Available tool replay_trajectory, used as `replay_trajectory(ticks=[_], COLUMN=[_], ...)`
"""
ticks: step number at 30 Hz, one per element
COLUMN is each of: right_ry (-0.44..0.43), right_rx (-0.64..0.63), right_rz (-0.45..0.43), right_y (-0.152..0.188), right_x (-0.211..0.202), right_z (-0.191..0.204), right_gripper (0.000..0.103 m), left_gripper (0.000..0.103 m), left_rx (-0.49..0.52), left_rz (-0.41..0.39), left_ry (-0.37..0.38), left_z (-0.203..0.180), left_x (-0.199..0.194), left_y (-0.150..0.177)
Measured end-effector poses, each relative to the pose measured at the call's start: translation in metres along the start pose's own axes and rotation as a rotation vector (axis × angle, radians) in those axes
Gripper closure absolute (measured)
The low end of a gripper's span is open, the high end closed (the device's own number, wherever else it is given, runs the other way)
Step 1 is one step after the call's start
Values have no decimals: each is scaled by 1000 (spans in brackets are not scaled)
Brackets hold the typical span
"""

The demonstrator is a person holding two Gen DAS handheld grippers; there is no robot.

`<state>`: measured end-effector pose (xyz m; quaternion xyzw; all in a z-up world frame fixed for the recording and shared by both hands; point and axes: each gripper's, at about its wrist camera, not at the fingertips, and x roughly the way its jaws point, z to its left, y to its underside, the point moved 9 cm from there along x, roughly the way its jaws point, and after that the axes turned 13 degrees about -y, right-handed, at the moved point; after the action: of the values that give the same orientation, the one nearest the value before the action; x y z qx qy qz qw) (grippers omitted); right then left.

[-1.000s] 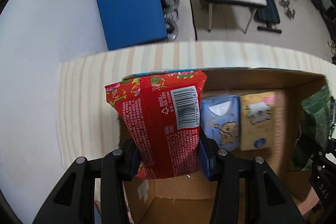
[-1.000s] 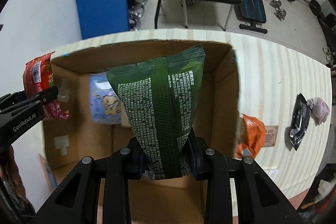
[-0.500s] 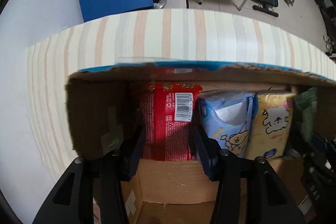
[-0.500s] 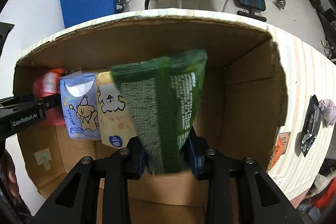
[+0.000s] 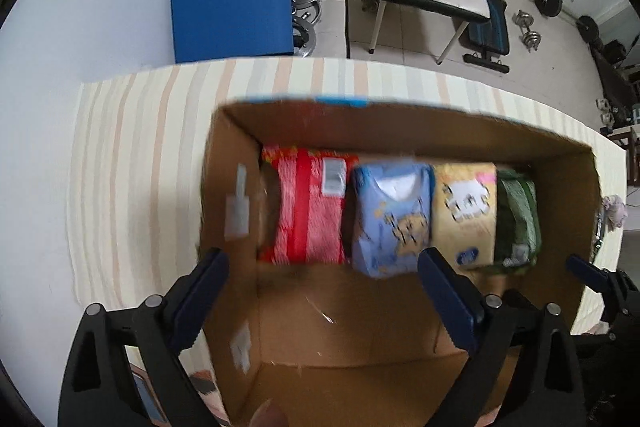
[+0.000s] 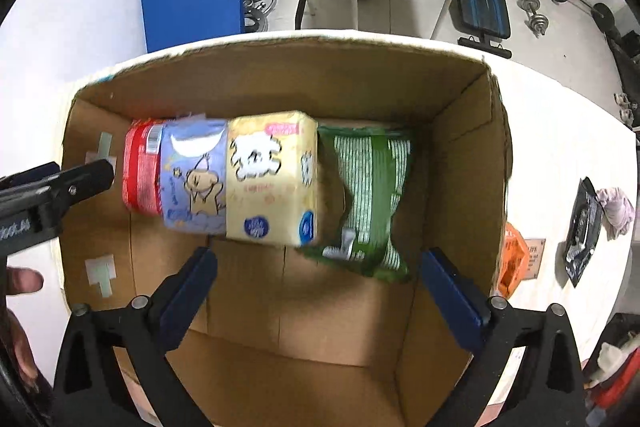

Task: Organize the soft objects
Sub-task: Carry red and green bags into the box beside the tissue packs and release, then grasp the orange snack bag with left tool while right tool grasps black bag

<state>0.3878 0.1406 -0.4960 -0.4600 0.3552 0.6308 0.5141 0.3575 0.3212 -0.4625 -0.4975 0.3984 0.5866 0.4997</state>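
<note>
Both my hand-held grippers, left (image 5: 322, 287) and right (image 6: 316, 283), hang released; the green packet (image 6: 370, 199) (leaning loosely) may topple inside the box (image 6: 460, 155).

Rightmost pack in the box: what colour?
Green pack with white print, clearest in the right wrist view.

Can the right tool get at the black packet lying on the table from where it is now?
Probably yes. The right tool is open and empty above the box, and the black packet lies bare on the table beyond the box's right wall, with only a pinkish cloth beside it.
</note>
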Motion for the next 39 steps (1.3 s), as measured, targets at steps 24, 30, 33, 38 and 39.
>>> replay_trajectory(ticks=[24,30,33,38,39], right_ry=[-70,-135,-151,-158,-148], right_rx=[-33,-9,29,146,186], right_rz=[-191,-202,-218,-262,-278], right_y=[104,121,124,125,125], right_x=[-105,-127,-144,-179,-188], right_z=[23,12,-12,-89,-117], right_gripper=[0,0,0,0,0], left_gripper=[6,6,6,6,6], left_rx=[-76,-26,39,206,244], left_rz=[-226,-271,-309,-341,-335], left_ry=[-2,-5,-26,-37,-37], left_z=[-12,-44,-77,-172,-195], left_x=[-111,-144,-163,-180,-177], left_y=[101,106,102,86,81])
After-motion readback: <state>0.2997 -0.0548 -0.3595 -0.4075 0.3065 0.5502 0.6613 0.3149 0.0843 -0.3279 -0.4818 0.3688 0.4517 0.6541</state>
